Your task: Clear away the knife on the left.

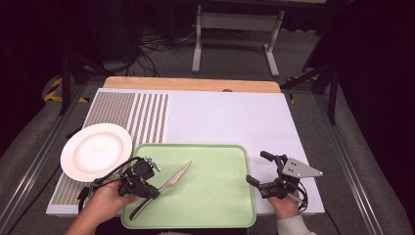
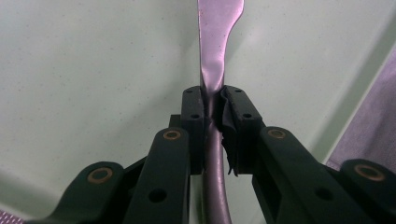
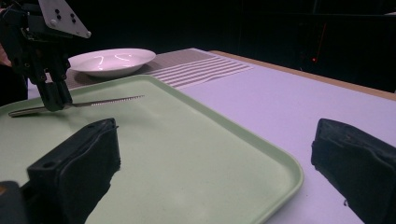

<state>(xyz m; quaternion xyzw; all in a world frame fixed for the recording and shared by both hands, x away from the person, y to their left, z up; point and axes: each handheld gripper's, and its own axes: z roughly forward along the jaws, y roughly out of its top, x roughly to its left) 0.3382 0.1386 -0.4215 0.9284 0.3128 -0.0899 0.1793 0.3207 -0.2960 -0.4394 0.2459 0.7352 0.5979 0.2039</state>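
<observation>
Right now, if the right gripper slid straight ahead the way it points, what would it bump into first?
Probably the tray's near edge, which lies between the open right gripper's jaws; beyond it the left gripper holds the knife. Height is unclear.

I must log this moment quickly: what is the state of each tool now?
Left tool: closed on the knife, over the green tray.
Right tool: open, holding nothing.

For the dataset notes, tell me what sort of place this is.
Probably a lab or recording studio, not a dining room: the table has a printed test-pattern mat, metal framing and black curtains surround it, and loose cables trail across the carpet behind.
</observation>
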